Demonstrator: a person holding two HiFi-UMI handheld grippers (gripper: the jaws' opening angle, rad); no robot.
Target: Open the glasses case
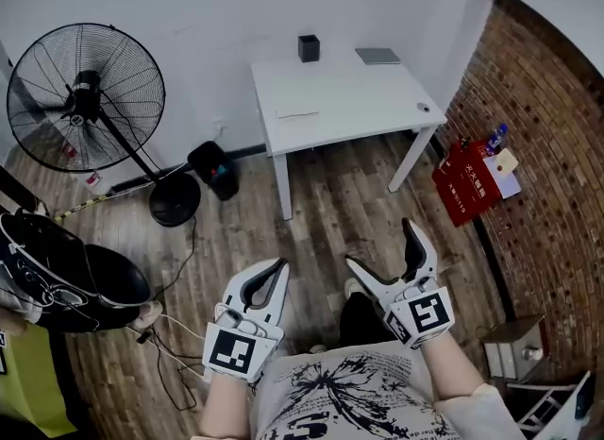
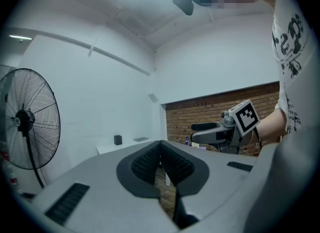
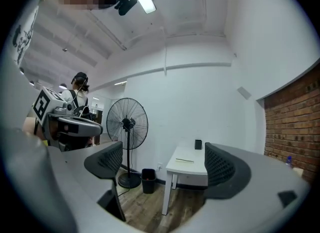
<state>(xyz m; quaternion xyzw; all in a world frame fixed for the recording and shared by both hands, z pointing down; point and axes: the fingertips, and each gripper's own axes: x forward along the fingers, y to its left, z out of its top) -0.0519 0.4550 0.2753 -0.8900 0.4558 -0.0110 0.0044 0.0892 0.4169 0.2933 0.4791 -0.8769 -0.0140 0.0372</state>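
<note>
Here, the left gripper (image 1: 277, 266) has its jaws pressed together on nothing, while the right gripper (image 1: 382, 243) stands wide and empty. Well ahead of both, at the far edge of the white rectangular table (image 1: 349, 98), lies the flat grey glasses case (image 1: 377, 55).

Bare wood floor (image 1: 330, 207) runs clear from the left gripper (image 1: 276, 268) and right gripper (image 1: 379, 242) to the far white table (image 1: 349, 108). Far left's crowded: big fan (image 1: 85, 98), black bin (image 1: 214, 170). Red box (image 1: 469, 183) sits by the right brick wall (image 1: 552, 145).
</note>
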